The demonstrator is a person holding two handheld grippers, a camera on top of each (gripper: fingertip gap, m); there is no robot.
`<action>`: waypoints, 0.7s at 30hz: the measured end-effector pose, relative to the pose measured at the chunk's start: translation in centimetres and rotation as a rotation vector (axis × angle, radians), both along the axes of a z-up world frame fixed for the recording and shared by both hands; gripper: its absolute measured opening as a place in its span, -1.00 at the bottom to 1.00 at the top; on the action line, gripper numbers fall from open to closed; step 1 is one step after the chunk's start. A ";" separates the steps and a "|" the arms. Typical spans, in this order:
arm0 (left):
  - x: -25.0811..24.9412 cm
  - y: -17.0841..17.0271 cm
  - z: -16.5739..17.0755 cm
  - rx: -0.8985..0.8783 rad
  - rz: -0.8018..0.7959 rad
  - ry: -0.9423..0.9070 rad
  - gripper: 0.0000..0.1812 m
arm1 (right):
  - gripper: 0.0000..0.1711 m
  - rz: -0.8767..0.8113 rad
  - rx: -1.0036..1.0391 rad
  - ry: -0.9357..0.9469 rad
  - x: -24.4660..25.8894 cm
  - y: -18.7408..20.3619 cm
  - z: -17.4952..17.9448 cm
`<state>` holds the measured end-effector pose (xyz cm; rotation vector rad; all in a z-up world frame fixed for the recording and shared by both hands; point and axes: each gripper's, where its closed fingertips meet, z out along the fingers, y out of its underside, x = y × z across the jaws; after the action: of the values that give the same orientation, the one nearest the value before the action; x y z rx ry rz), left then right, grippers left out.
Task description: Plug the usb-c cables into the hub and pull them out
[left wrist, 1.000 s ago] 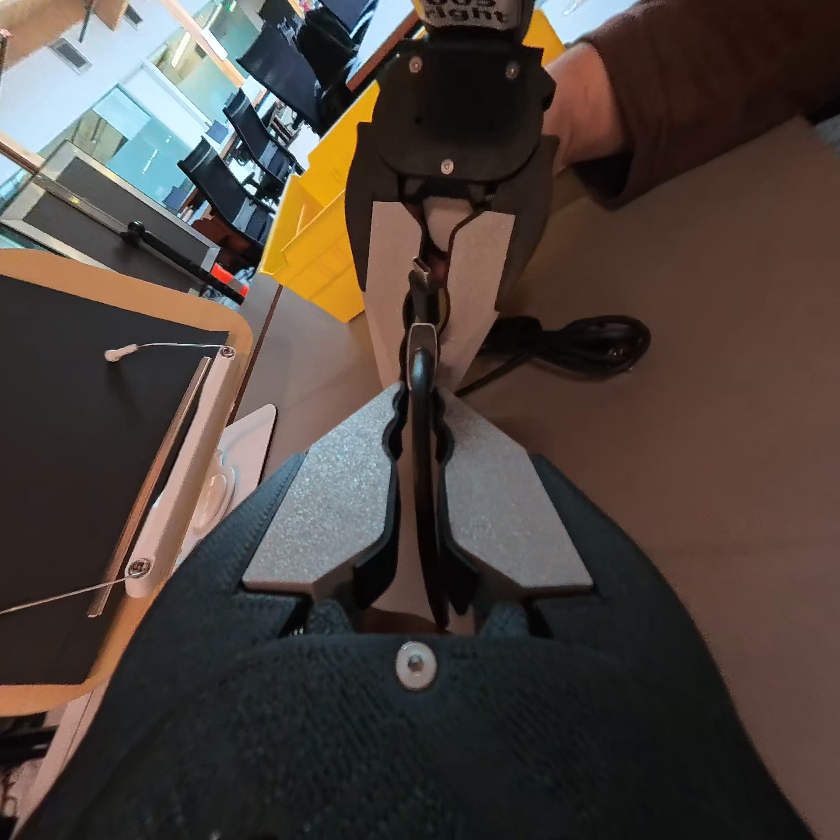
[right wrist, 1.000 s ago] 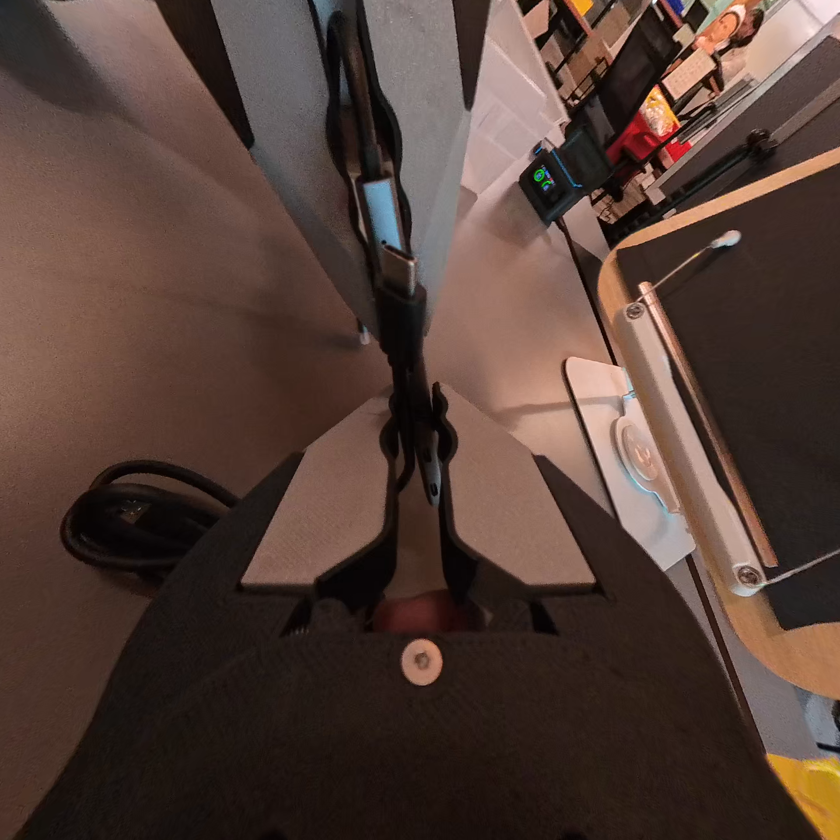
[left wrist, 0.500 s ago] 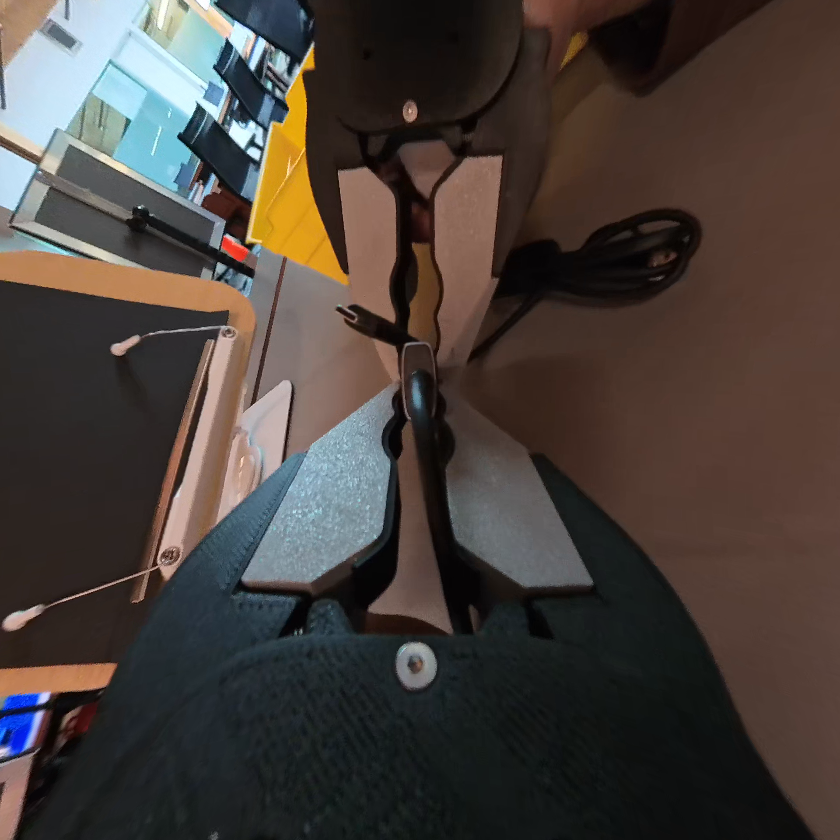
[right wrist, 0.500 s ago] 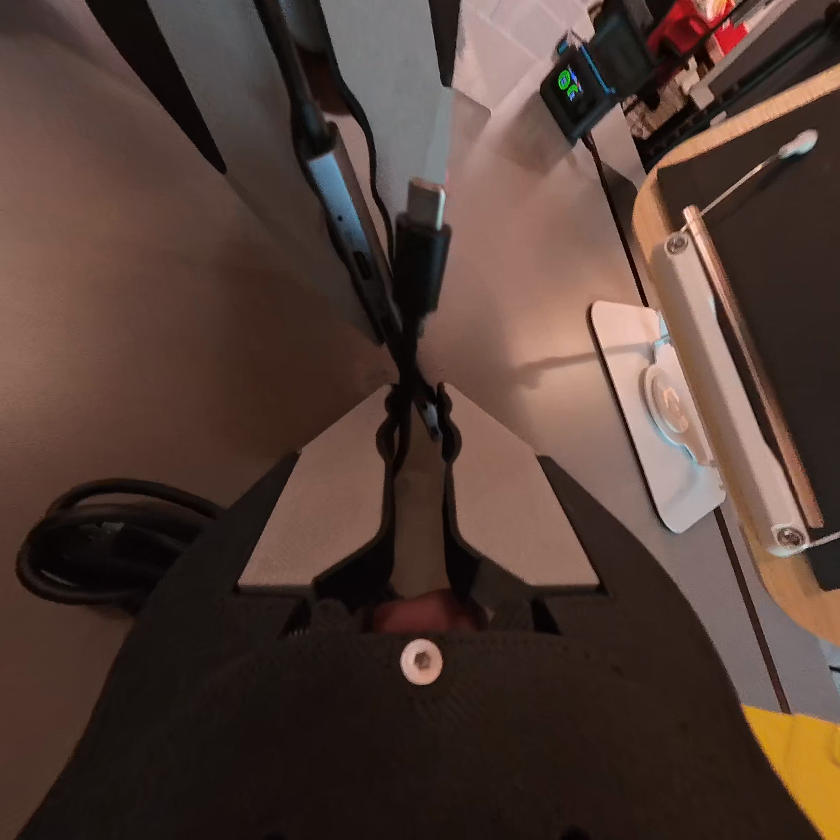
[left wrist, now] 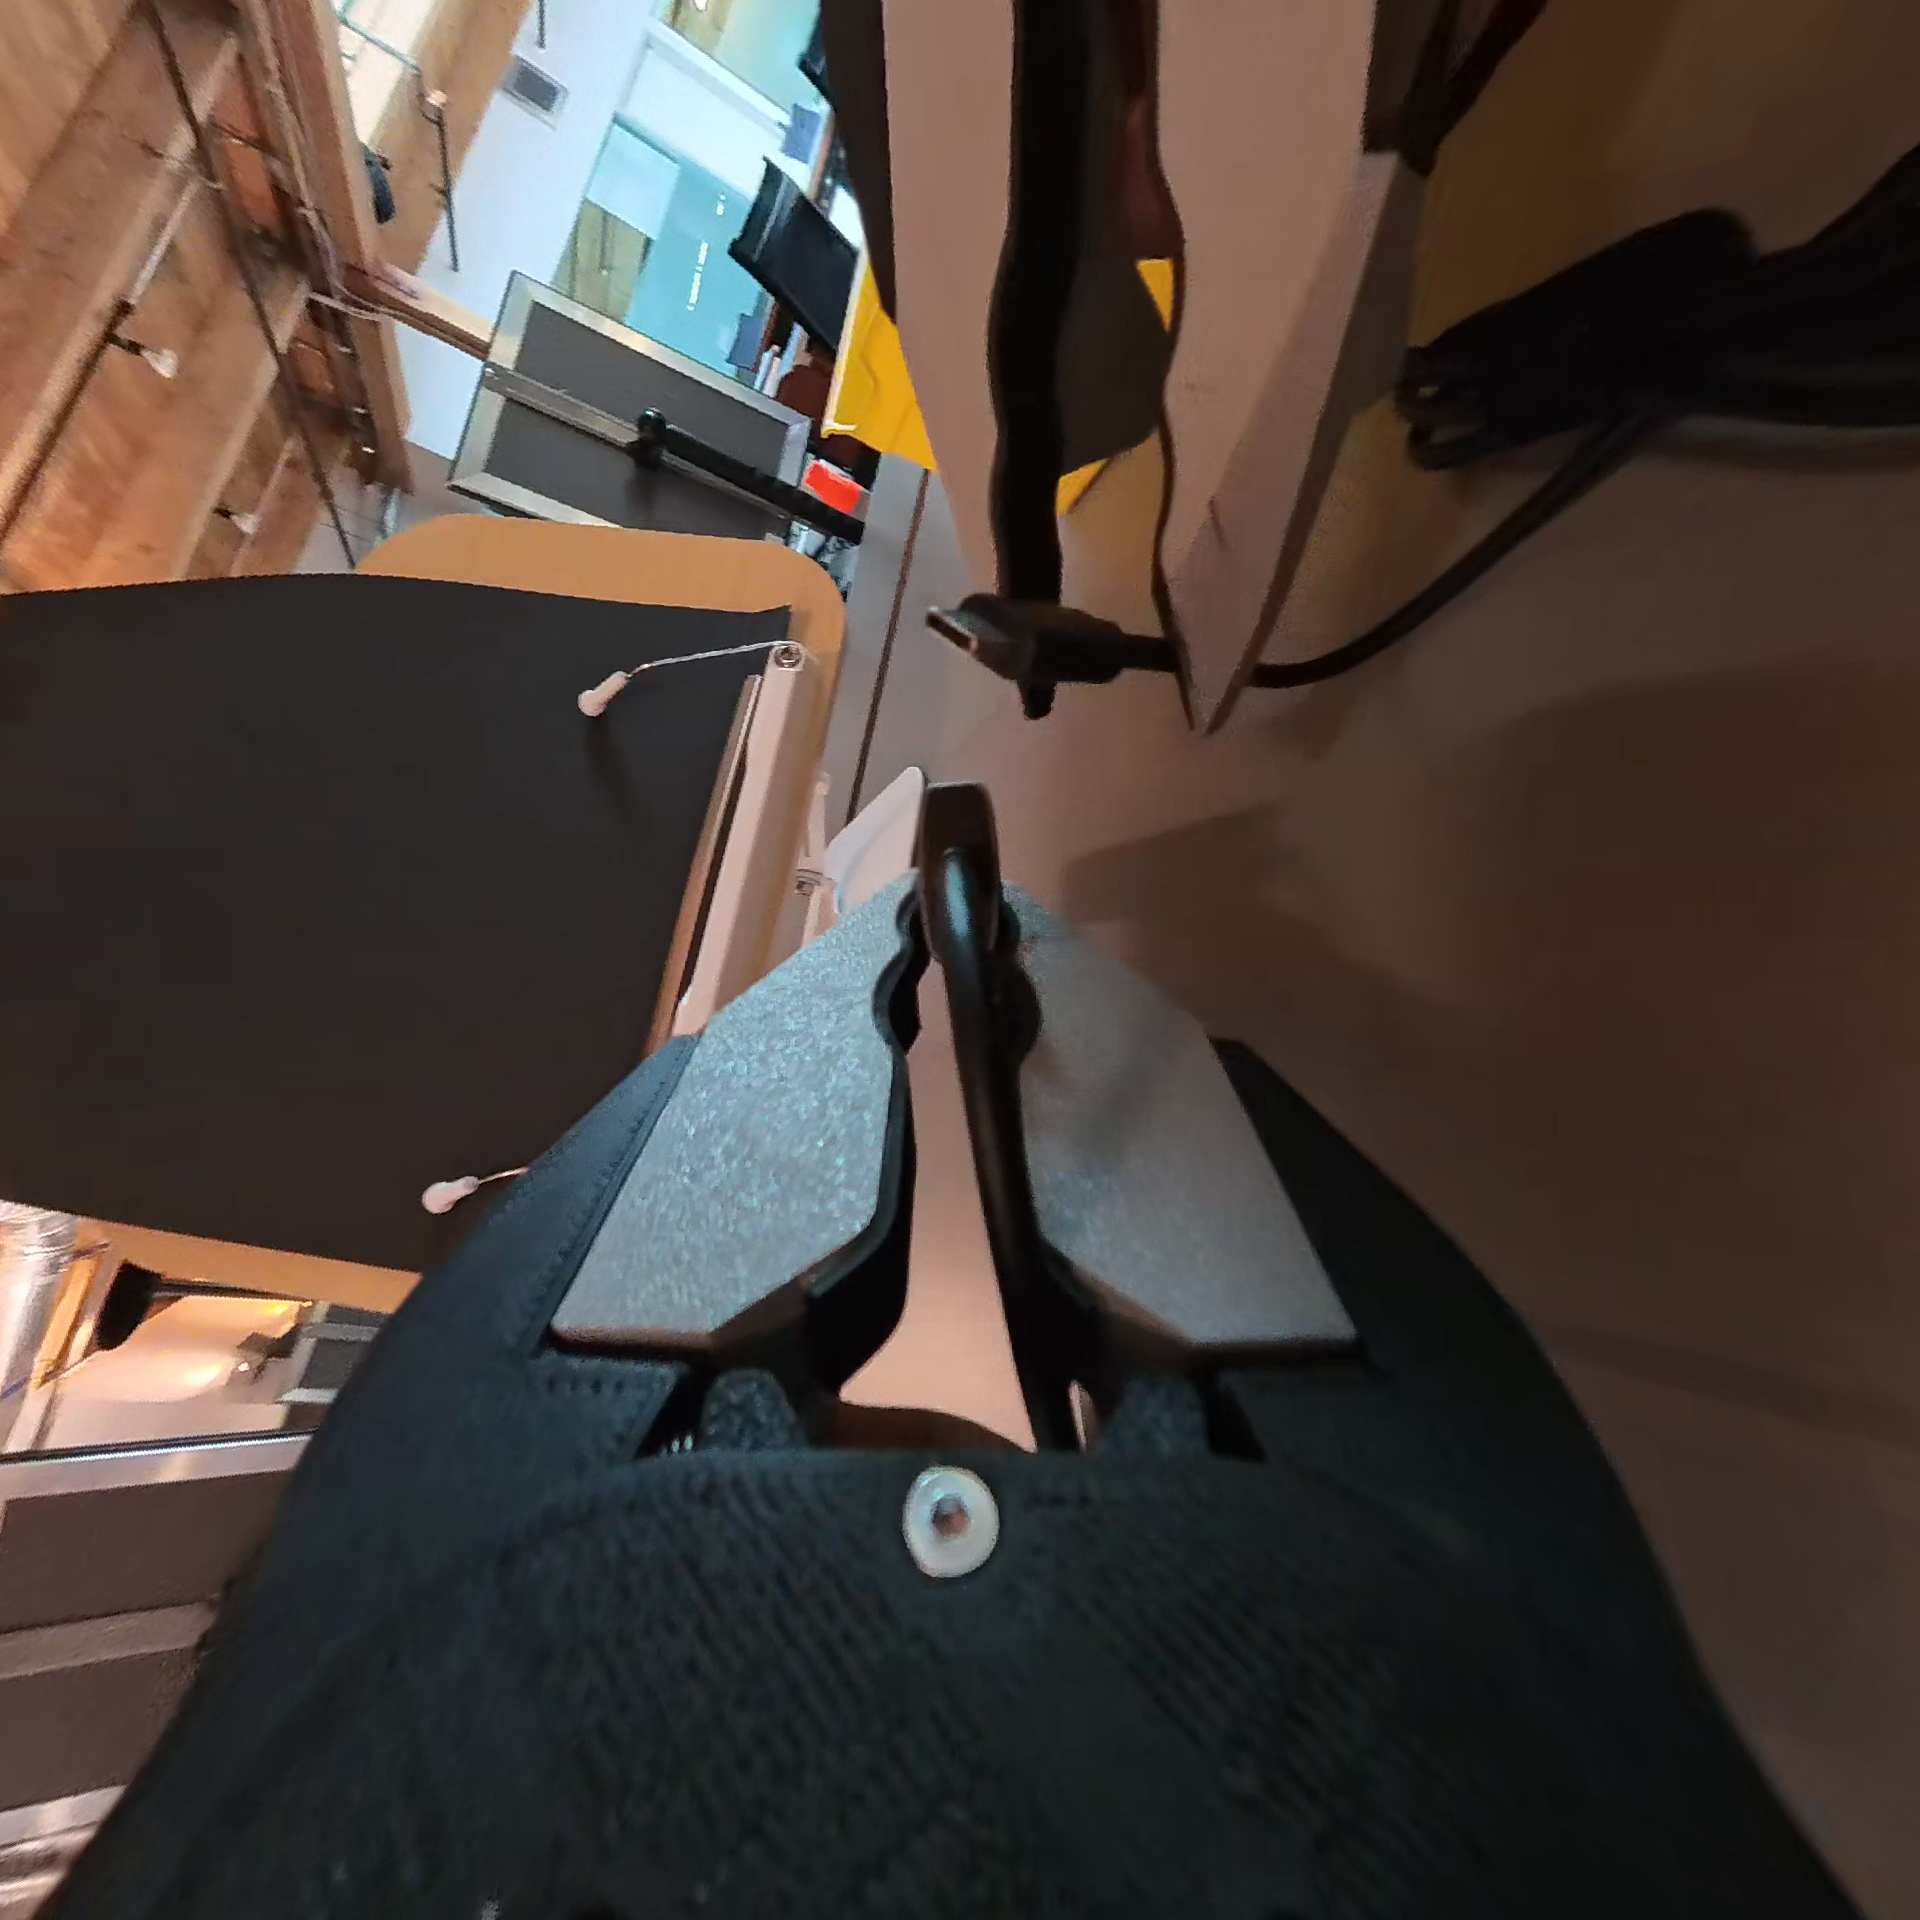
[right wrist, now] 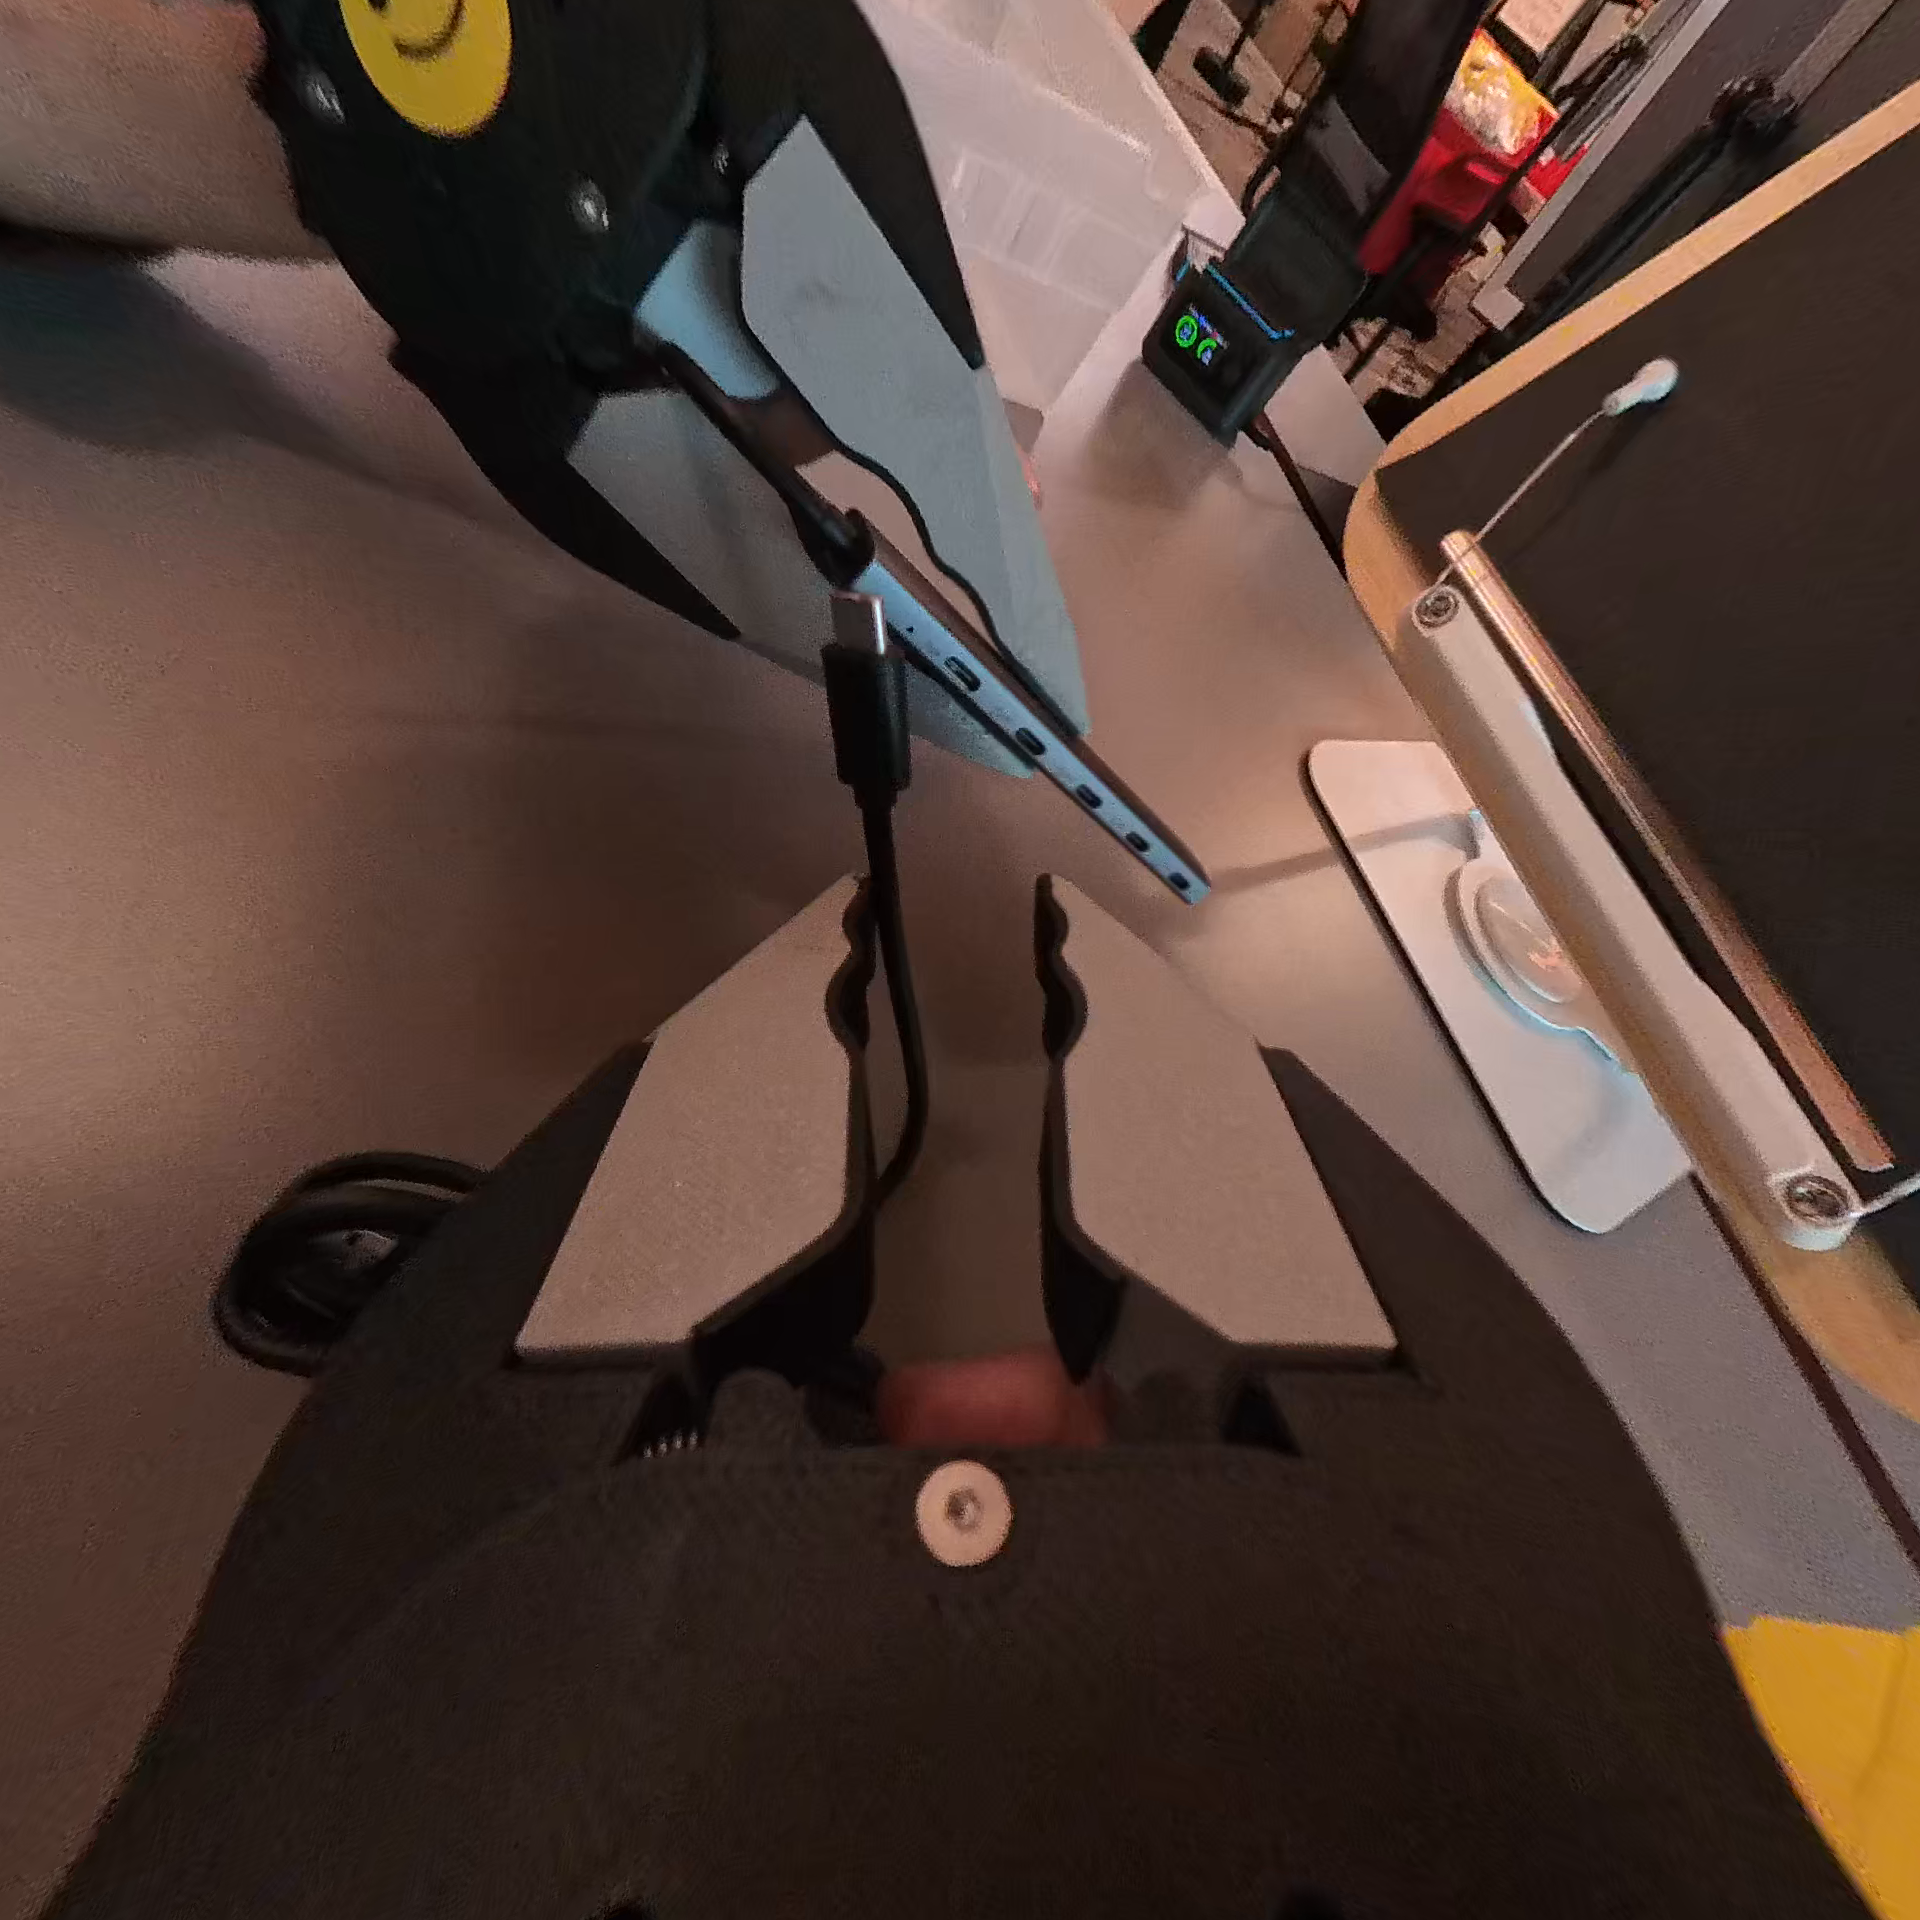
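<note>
My left gripper (left wrist: 961, 904) is shut on the slim silver hub (left wrist: 956, 821), seen edge-on with its black lead running back between the fingers. In the right wrist view the hub (right wrist: 1122, 821) sticks out of the left gripper (right wrist: 1049, 743) and shows a row of several ports. My right gripper (right wrist: 948, 904) is open. The black USB-C cable (right wrist: 899, 997) leans on its left finger, and the plug (right wrist: 868, 707) stands free just in front of the hub, not inserted. In the left wrist view the plug (left wrist: 997, 634) pokes out sideways from the right gripper (left wrist: 1101, 644).
A coiled black cable (right wrist: 312, 1257) lies on the grey table (right wrist: 312, 779) to my left. A black board with a wooden rim (right wrist: 1714, 520) and a white pad (right wrist: 1507, 935) stand on the right. A small device with a lit screen (right wrist: 1205, 332) and a yellow bin (left wrist: 883, 374) are farther off. Across from one pair of fingers to the other is roughly 4 centimetres.
The plug has come out of the hub and the two grippers have drawn apart. The right gripper's jaws have opened. The left gripper has turned with the hub.
</note>
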<state>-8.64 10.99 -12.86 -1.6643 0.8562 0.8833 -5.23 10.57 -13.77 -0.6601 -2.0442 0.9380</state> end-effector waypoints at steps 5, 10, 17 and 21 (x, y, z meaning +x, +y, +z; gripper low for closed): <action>-0.7 0.1 0.7 0.061 0.028 0.044 -0.92 | -0.69 0.037 -0.051 0.013 0.4 -0.7 0.7; -2.1 -0.2 1.1 0.116 0.094 0.118 -0.92 | -0.71 0.077 -0.026 0.014 0.8 -1.6 0.3; -3.4 -1.6 2.0 0.176 0.155 0.132 -0.92 | -0.67 0.082 0.053 0.050 1.6 -1.9 0.3; -3.5 -2.2 2.7 0.215 0.170 0.162 -0.92 | -0.71 0.028 0.009 0.127 2.2 -2.0 1.7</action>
<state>-12.13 8.78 -10.21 -1.5081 0.7069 1.1978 -3.04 8.56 -12.05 -0.5538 -1.9483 0.9620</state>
